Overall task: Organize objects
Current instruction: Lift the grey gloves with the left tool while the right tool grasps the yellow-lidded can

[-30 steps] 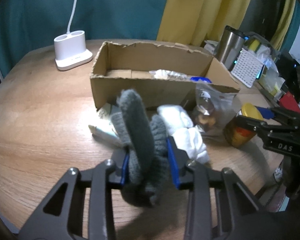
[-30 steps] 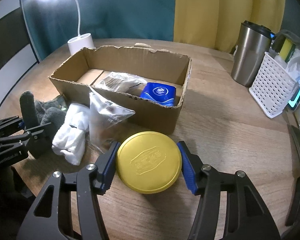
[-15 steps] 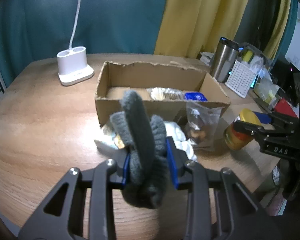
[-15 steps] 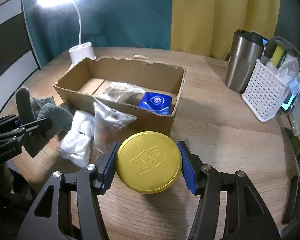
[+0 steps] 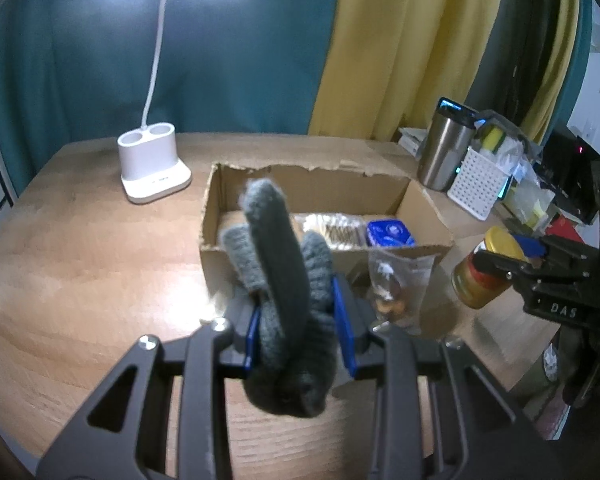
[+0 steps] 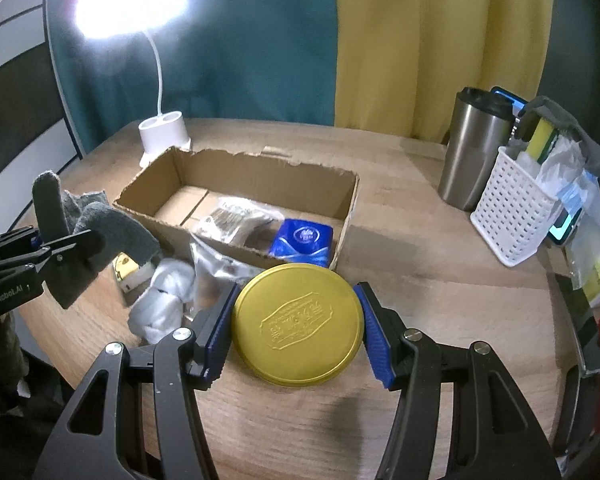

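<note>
Cardboard box sits mid-table, already holding a foil pack and a blue packet. We're mid-carry: left gripper clamped on the grey glove, right gripper clamped on the yellow-lidded jar, both clear of the table. Next, likely: move over the box's empty left end, lower, release.

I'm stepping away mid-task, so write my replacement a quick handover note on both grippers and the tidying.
Left gripper: shut on the grey glove, held above the table.
Right gripper: shut on the yellow-lidded jar, also off the table.
Done: a blue pack and clear packet lie in the cardboard box.
Left: box the glove and jar, then the white bundle and snack bag in front of it.
</note>
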